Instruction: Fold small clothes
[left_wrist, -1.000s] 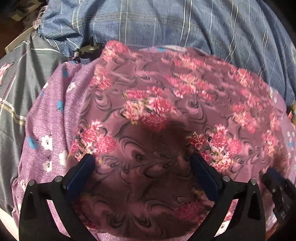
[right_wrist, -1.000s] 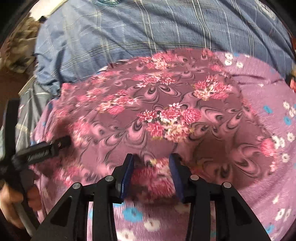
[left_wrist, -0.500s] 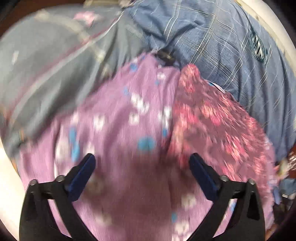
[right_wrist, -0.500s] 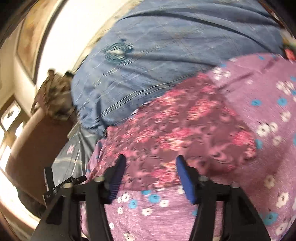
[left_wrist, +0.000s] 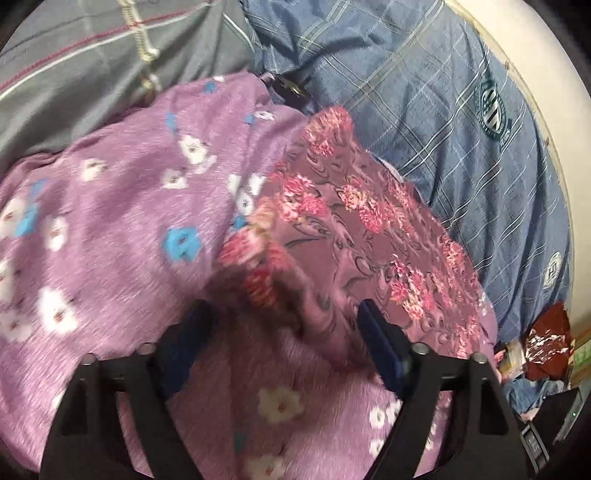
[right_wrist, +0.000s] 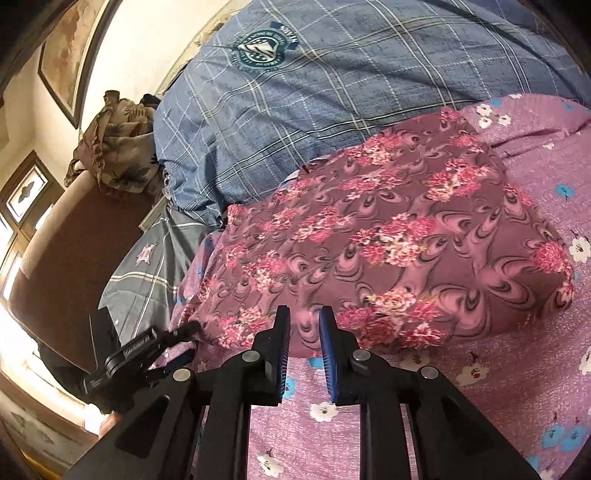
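- On the purple flowered sheet (right_wrist: 480, 387) lies the folded maroon floral cloth (right_wrist: 388, 251), with a blue checked blanket (right_wrist: 332, 92) heaped behind it.
- Left tongs (left_wrist: 284, 332) have just been closing a little and stand wide, released; the cloth's lifted corner sits between the blue pads, but I cannot see them pressing on it.
- Right tongs (right_wrist: 303, 332) have just been closing and are nearly clenched, with a thin gap showing; their tips sit at the cloth's near edge, and from this angle I cannot tell whether a pinch of fabric is caught.
- Seen from the right side, the left tongs (right_wrist: 177, 334) reach in at the cloth's left corner.
- By my judgement, the step is gripping 2 points of 1 edge for another fold.
- To do it well: catch every layer at each point, lift both together, and leave the sheet beneath out of the grip.
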